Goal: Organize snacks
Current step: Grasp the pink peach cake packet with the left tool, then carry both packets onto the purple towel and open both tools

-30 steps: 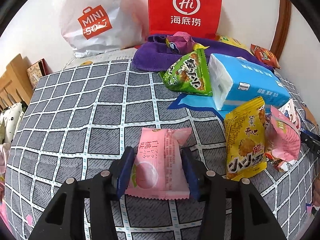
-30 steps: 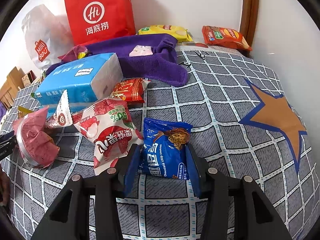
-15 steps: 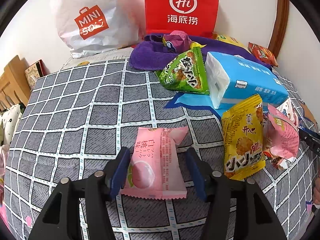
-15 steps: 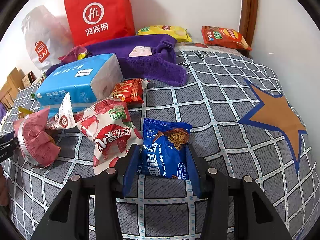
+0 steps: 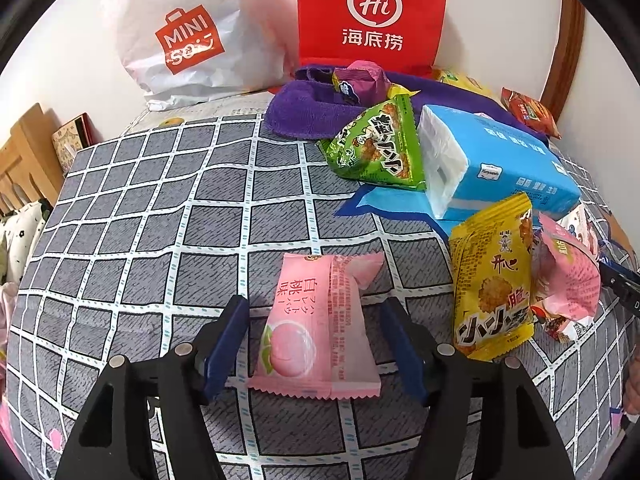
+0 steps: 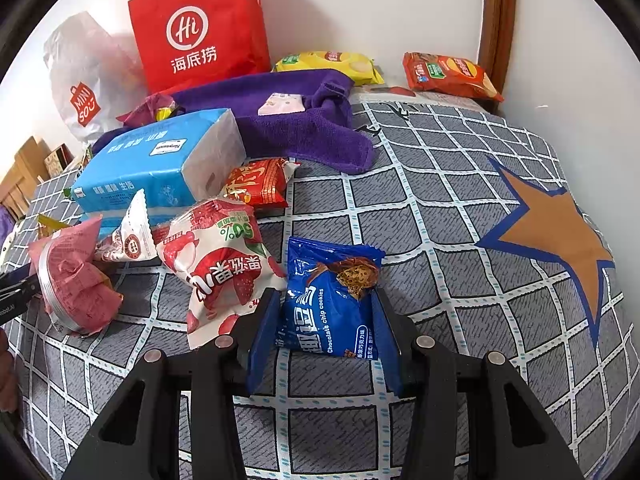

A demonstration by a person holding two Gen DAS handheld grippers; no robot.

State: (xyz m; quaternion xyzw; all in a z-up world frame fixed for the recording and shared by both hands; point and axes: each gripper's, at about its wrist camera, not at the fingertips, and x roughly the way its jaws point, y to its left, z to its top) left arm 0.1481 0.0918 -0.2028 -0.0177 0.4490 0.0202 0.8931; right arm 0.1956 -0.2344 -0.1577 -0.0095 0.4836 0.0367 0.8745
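In the left wrist view a pink peach snack packet (image 5: 320,332) lies flat on the grey checked cloth (image 5: 160,220). My left gripper (image 5: 318,336) is open, its blue pads standing clear on both sides of the packet. In the right wrist view a blue chocolate chip cookie packet (image 6: 332,300) lies between the pads of my right gripper (image 6: 322,320), which touch its sides. A red-and-white strawberry packet (image 6: 220,264) lies just left of it.
A blue tissue pack (image 5: 492,164), green (image 5: 380,148) and yellow (image 5: 492,284) snack bags and a pink wrapped snack (image 6: 72,280) crowd the middle. A purple towel (image 6: 288,128), red bag (image 6: 200,28) and white bag (image 5: 188,36) stand at the back wall.
My left gripper has opened off the pink peach packet, leaving it lying on the cloth. The right gripper stays closed around the blue cookie packet.
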